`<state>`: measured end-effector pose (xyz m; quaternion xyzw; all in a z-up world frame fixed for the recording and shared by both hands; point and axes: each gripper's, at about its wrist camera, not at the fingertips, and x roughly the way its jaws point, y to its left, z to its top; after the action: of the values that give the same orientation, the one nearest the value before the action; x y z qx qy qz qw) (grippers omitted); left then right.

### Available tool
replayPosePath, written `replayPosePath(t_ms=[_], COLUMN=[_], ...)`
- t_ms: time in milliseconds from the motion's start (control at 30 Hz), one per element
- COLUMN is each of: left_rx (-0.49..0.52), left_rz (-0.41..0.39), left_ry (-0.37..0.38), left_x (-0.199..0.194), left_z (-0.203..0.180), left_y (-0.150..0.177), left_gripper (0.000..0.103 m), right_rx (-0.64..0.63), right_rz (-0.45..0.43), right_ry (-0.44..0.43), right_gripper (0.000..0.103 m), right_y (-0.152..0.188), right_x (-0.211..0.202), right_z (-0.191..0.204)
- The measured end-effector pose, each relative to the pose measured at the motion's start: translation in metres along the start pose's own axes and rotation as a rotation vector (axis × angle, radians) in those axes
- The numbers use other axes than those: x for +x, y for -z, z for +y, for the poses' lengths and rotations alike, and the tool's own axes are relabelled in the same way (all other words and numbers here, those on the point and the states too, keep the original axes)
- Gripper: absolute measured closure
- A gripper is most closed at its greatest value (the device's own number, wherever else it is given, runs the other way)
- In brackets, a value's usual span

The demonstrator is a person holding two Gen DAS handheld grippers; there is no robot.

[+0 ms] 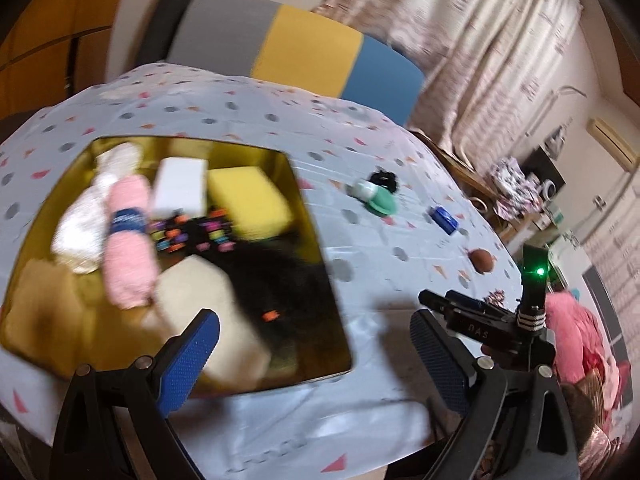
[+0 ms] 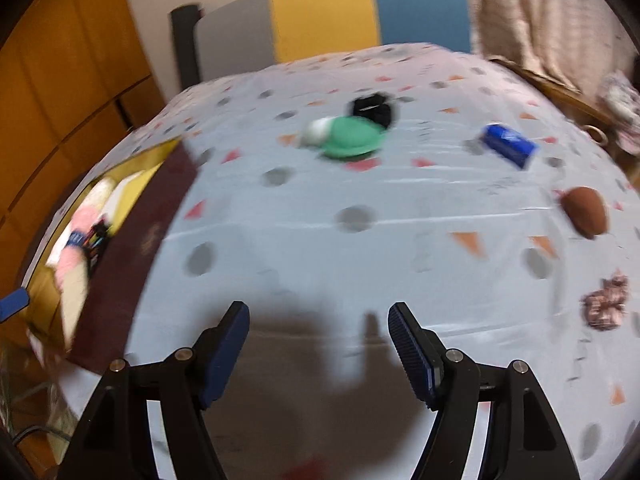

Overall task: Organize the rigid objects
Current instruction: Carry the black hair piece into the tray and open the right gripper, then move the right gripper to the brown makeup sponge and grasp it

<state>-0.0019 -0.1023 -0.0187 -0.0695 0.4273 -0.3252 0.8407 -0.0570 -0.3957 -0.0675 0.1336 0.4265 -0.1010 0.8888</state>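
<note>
A gold-lined tin box (image 1: 316, 216) sits at the left of the worktop (image 1: 248, 108), which is covered by a pale blue cloth with grey dots and pink and orange triangles. Inside the box, from the left: a white fluffy roll (image 1: 96, 208), a pink fluffy roll with a blue band (image 1: 128, 240), a white rectangular block (image 1: 180, 190), a scatter of small coloured clips (image 1: 192, 234), a yellow sponge-like block (image 1: 248, 204), a cream block (image 1: 208, 304) and a black furry mass (image 1: 280, 280).

The left gripper (image 1: 316, 364) hangs over the box's near right corner, its ribbed blue fingers (image 1: 192, 364) spread apart and holding nothing.

To the right, loose on the cloth, lie a green round-capped item with a white end (image 2: 344, 136) touching a black piece (image 2: 372, 110), then a blue rectangular block (image 2: 508, 144), a smooth brown egg-shaped object (image 2: 586, 212) and a crumpled pinkish scrunchie (image 2: 606, 304).

The right gripper (image 2: 318, 354) is over bare cloth, fingers (image 2: 412, 356) wide apart and empty.
</note>
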Motion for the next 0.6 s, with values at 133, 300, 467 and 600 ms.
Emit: replayPosePath(t_ms=[133,300,467,600], left_rx=[0.049,0.076,0.072,0.081], left_rz=[0.018,0.039,0.068,0.087], left_ry=[0.025,0.04,0.043,0.034], left_x=[0.014,0.029,0.045,0.056], left_z=[-0.028,-0.051,-0.06,-0.067], left_y=[-0.01,-0.018,-0.023,-0.025], left_gripper=[0.006,0.006,0.006,0.006], right_rx=[0.068,0.231,0.34,0.406], right_rz=[-0.04,-0.113,-0.118,-0.059], right_ry=[0.115,0.297,0.392,0.399], right_gripper=[0.03,0.017,0.014,0.014], right_y=[-0.018,-0.049,-0.073,-0.08], right_x=[-0.008,-0.023,-0.021,0.0], right_z=[-0.055,-0.141,-0.214,-0.249])
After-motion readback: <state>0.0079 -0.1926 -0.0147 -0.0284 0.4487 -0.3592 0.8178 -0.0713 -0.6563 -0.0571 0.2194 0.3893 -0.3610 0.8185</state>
